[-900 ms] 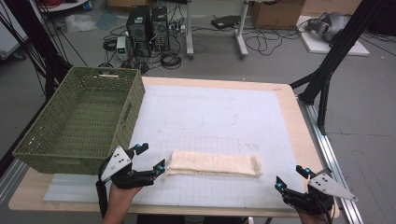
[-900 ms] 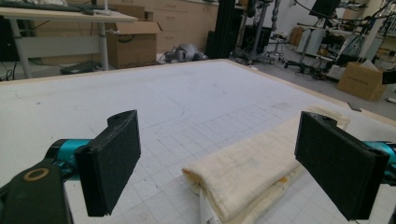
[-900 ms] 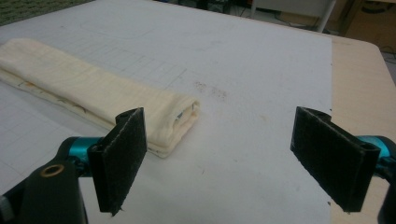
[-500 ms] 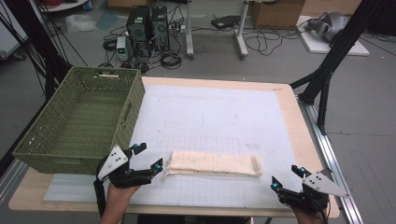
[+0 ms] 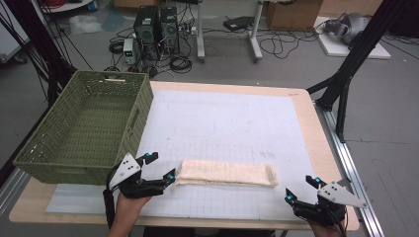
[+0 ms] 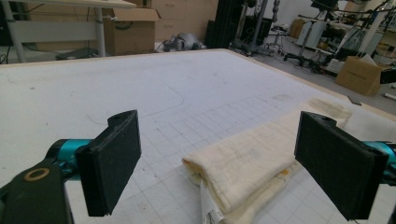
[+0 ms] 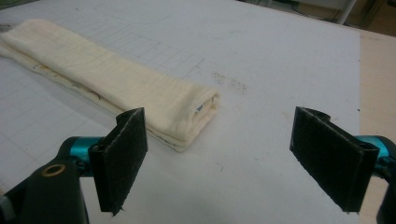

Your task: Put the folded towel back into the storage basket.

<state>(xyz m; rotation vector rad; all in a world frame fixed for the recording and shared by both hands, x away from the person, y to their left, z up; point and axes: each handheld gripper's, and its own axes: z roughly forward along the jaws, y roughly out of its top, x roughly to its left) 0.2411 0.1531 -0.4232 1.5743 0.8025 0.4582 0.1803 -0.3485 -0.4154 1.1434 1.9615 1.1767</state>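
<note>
Even soft light, slightly blurry

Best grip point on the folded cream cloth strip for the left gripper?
Probably its near short end: the folded cream cloth strip lies flat with that end between the open left gripper jaws. Come in low along its length, closing across the stacked layers.
</note>
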